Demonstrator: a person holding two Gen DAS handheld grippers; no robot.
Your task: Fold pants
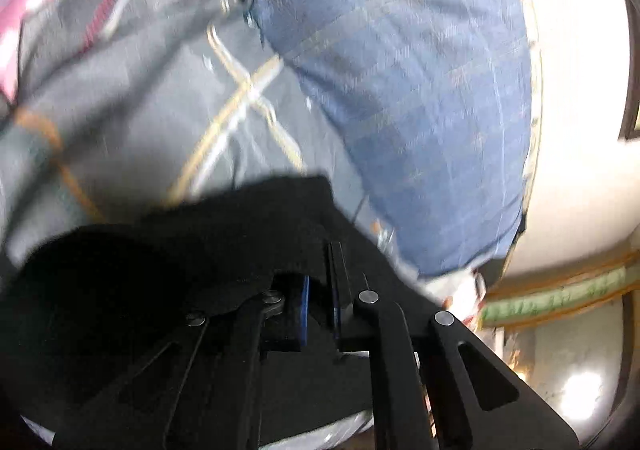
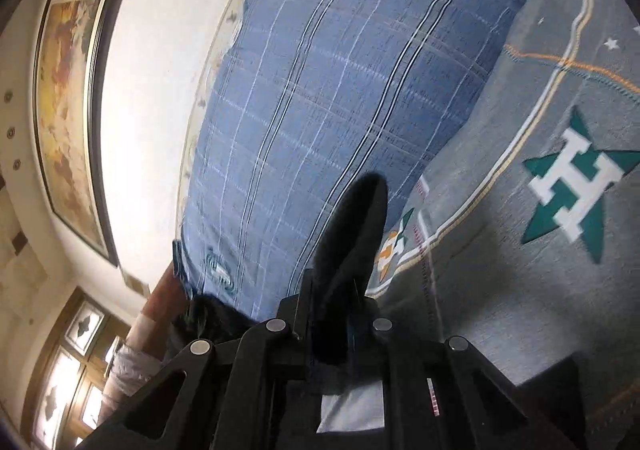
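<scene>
The pants are black cloth. In the left wrist view a broad bunch of the black pants (image 1: 168,250) lies over my left gripper (image 1: 320,290), whose blue-padded jaws are nearly together with the cloth draped across their tips. In the right wrist view my right gripper (image 2: 334,310) is shut on a narrow fold of the black pants (image 2: 356,217), which stands up from between the jaws. Both grippers hold the cloth above a grey bedspread (image 2: 500,290). The rest of the pants is hidden.
A blue plaid pillow (image 2: 320,109) lies at the head of the bed, also in the left wrist view (image 1: 420,89). The grey bedspread (image 1: 140,109) has star-and-H emblems (image 2: 576,185). A framed painting (image 2: 68,101) hangs on the white wall. Other clothing (image 1: 100,1) lies at the upper left.
</scene>
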